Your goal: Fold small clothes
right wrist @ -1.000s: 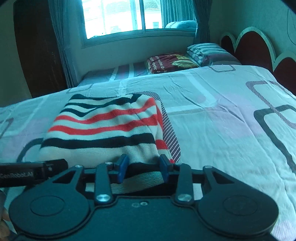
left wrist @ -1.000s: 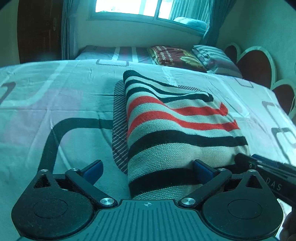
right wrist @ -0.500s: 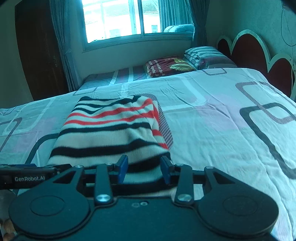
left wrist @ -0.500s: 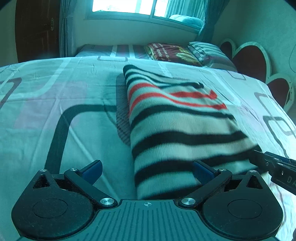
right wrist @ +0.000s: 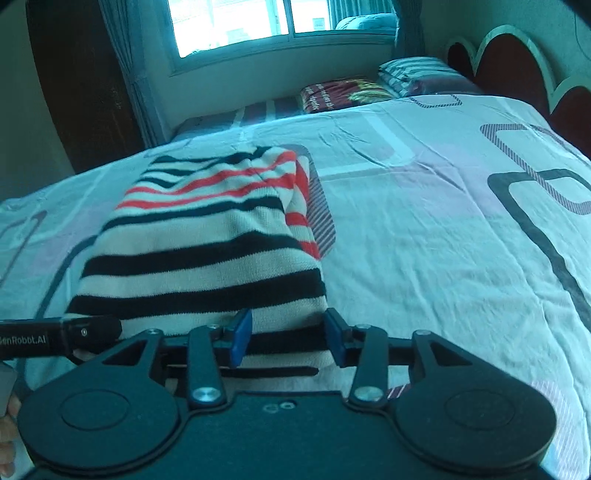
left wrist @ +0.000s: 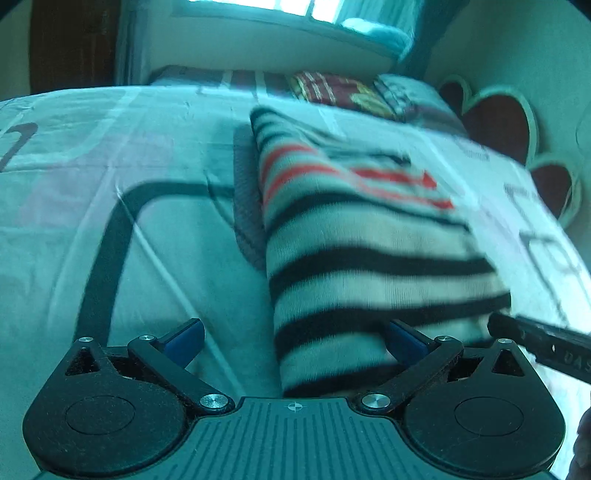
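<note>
Bed (right wrist: 461, 258): broad flat surface under a lightly creased bedsheet (left wrist: 92, 206), pale with dark rounded-rectangle outlines, pink patches and hatched bands. It fills the ground beyond both pairs of fingers.

Striped sweater (right wrist: 207, 254): knitted, folded into an oblong pad, lying on the sheet. Cream ground, wide black bands at the near end, red bands at the far end; ribbed surface, soft rounded edges. Its near edge runs between the fingers of the right gripper (right wrist: 286, 338).

Right gripper: blue pads on black linkages. The fingers have just been spreading; the near hem lies between them, pads not pressing on it.

Left gripper (left wrist: 293, 338): fingers spread wide. The sweater's left near corner sits between them, against the right-hand pad and clear of the left one. View blurred.

Beyond the fingers: pillows (right wrist: 417, 74), striped and red-patterned, at the bed's far side. Headboard (right wrist: 517, 70), dark red scalloped panels with pale rims, far right. Window (right wrist: 280, 22), bright, with curtains (right wrist: 129, 74); dark wooden door (right wrist: 74, 92) far left.
</note>
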The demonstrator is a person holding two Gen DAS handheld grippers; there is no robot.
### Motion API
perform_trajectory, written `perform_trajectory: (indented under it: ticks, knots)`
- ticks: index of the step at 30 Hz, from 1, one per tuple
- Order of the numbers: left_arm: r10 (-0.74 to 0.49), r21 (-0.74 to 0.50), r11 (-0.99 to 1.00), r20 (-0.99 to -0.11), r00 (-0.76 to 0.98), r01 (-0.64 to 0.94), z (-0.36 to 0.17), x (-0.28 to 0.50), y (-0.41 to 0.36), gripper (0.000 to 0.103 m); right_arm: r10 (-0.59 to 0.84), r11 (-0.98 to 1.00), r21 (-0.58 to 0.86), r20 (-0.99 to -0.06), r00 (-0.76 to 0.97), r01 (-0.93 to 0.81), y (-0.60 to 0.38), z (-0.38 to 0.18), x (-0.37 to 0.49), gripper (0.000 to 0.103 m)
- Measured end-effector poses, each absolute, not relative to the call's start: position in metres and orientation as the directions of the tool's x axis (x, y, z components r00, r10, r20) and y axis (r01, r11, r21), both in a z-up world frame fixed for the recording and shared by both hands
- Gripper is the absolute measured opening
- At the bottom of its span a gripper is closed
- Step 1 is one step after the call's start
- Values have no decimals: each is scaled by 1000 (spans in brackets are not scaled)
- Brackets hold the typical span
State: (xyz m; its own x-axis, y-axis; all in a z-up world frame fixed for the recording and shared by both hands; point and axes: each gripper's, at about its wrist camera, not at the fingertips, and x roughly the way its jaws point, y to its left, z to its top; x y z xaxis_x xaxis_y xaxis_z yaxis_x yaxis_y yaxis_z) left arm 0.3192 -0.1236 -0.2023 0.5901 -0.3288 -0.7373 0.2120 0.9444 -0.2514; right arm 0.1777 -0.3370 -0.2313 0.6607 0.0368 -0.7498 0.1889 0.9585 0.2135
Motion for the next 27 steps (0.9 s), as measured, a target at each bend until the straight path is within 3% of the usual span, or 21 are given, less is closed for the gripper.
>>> perform_trajectory:
  ticks: [2, 10, 24, 27]
  knots:
    - [-333, -270, 943, -731, 596, 196, -196, 329, -123, 103, 52, 951, 245, -731, 681, 191, -347, -224, 185, 65]
    - [-341, -307, 938, -742, 578, 160, -200, 367, -136, 103, 166, 892, 398, -728, 665, 214, -371, -236, 230, 65]
    - [-456, -445, 883, -732, 505, 152, -220, 411, -155, 102, 305, 837, 509, -738, 601, 201, -386, -275, 281, 69]
    - [-465, -447, 879, -728, 504, 166, -222, 412, -159, 96, 311, 848, 502, -732, 606, 171, -384, -275, 283, 69]
